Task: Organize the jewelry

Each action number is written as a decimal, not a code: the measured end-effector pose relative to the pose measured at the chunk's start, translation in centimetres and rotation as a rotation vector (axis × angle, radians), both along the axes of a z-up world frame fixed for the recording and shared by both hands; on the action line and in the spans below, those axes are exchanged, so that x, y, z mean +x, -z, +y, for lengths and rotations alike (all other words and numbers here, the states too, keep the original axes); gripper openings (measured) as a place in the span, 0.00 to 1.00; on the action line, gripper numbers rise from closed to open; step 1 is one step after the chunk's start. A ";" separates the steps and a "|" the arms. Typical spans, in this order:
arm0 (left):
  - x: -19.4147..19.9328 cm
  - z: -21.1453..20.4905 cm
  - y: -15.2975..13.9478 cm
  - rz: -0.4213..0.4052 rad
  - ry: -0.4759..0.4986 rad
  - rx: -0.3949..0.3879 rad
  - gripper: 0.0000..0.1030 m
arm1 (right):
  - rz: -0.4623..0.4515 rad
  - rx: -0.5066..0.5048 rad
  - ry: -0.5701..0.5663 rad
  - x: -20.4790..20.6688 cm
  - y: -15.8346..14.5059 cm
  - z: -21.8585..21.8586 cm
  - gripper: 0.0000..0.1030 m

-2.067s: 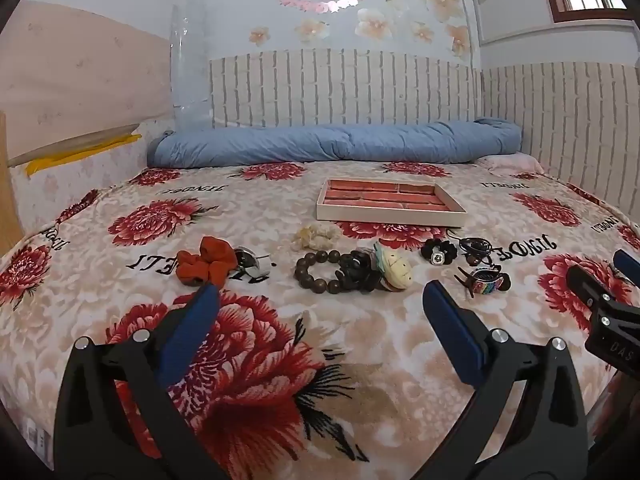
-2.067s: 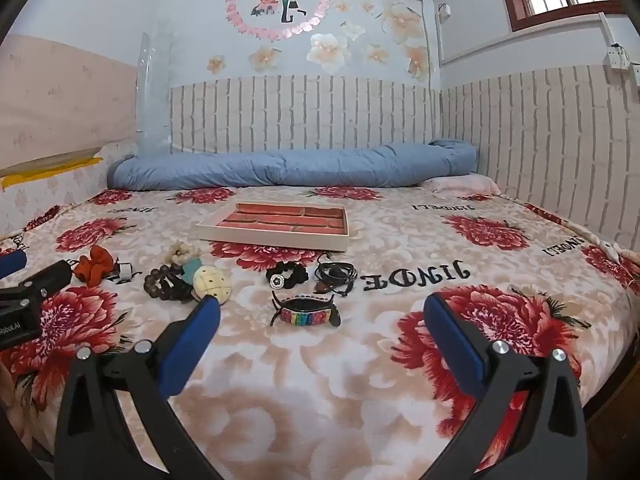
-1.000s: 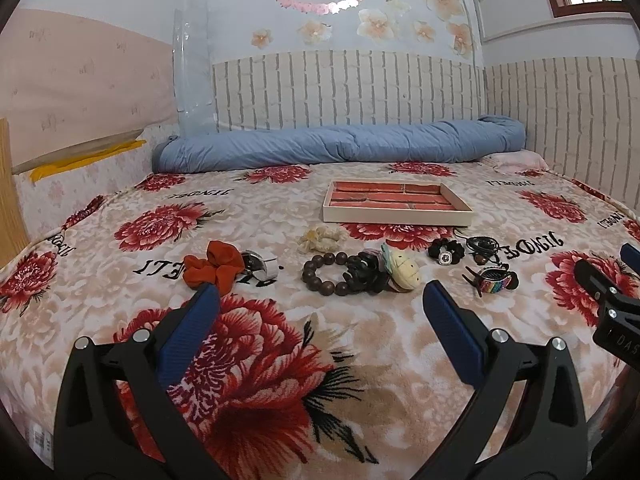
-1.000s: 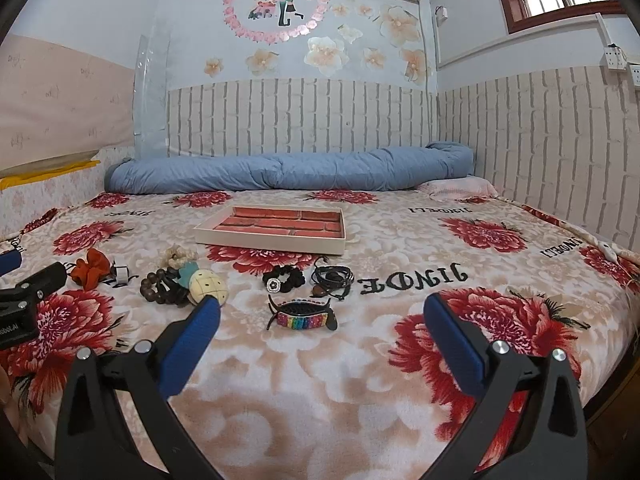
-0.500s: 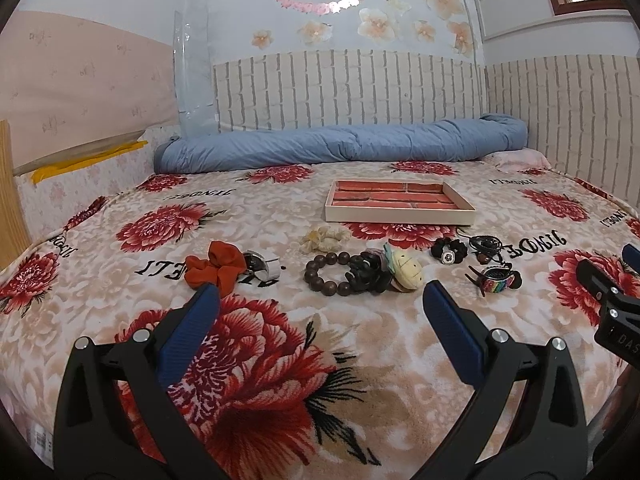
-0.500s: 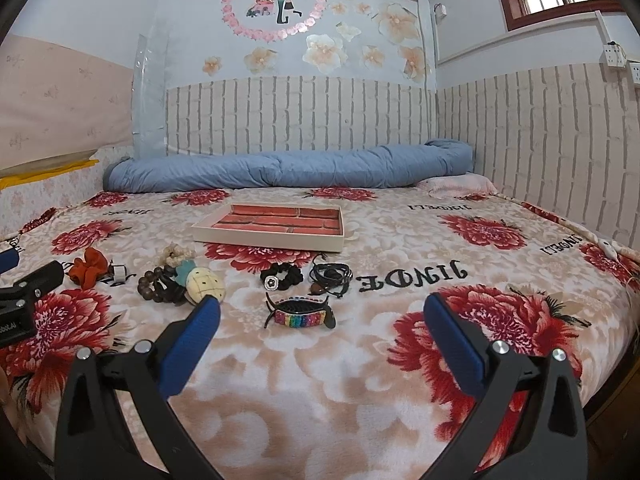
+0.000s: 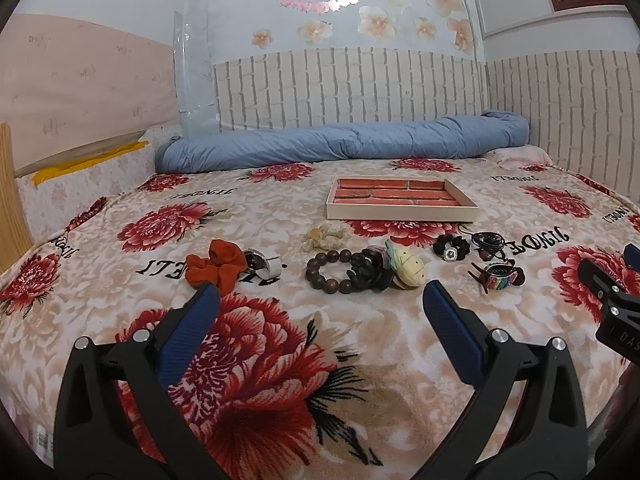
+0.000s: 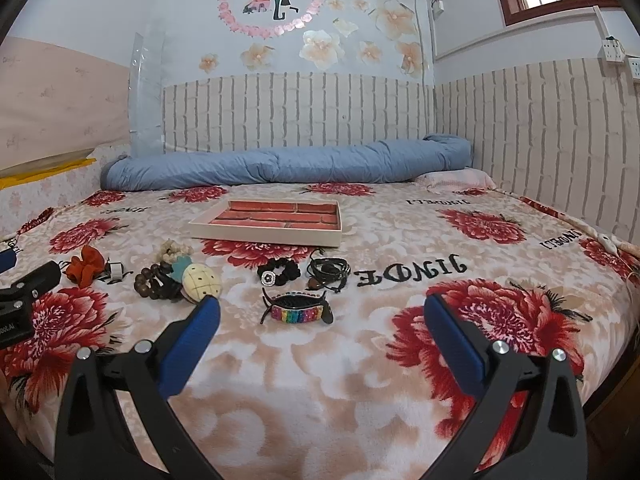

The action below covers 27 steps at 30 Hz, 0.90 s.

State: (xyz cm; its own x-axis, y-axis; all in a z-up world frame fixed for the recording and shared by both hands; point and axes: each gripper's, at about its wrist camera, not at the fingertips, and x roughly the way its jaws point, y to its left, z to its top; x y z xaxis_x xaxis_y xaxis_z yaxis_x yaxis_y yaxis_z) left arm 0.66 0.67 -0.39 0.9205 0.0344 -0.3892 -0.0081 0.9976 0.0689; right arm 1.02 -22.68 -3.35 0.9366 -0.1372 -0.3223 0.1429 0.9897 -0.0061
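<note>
Jewelry lies in a loose row across the middle of the bed (image 7: 248, 360), on the flowered blanket, between my grippers and the tray (image 7: 401, 199), which sits nearer the far edge and looks empty in both views.

Handling, as I judge it:
- Orange scrunchie (image 7: 216, 266): soft, light, compressible. I would pinch any fold; the grip is forgiving.
- Wooden bead bracelet (image 7: 329, 271): hard round beads on a cord, likely to roll between the pads. I would take it across one side of the loop, not over a single bead.
- Black hair claw (image 7: 370, 270): rigid plastic, touching the bracelet and the cream shell-shaped clip (image 7: 408, 269). I would grip its body, and expect the neighbours to drag along.
- Rainbow bracelet (image 8: 297, 312): stiff beaded centre with thin cord ends. I would hold the centre band.
- Black cord bundle (image 8: 329, 271): limp and easily snagged.
- Black scrunchie with a charm (image 8: 278, 273): soft; I would avoid the charm.
- Cream scrunchie (image 7: 325, 237) and small silver ring-like piece (image 7: 262, 265): the latter is small and probably slippery.

The blanket is plush, so pads pressed down may catch pile.

Tool state: the left gripper (image 7: 316, 308) is spread wide and carries nothing, near the front edge facing the scrunchie-to-clip group. The right gripper (image 8: 320, 312) is likewise spread and unloaded, lined up on the rainbow bracelet.
</note>
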 end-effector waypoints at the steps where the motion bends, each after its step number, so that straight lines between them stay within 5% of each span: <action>1: 0.0 0.0 0.0 0.000 0.000 0.000 0.95 | 0.000 0.000 -0.001 0.0 0.0 0.0 0.96; 27: 0.2 -0.5 0.6 0.012 0.008 0.006 0.95 | 0.001 -0.004 0.002 0.0 0.1 -0.1 0.96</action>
State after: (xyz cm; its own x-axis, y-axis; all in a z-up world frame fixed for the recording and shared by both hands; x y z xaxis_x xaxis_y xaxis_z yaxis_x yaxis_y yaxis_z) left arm 0.87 0.15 -0.95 0.9159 0.0299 -0.4003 0.0003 0.9972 0.0753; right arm 1.06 -22.75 -3.42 0.9360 -0.1404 -0.3228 0.1448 0.9894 -0.0105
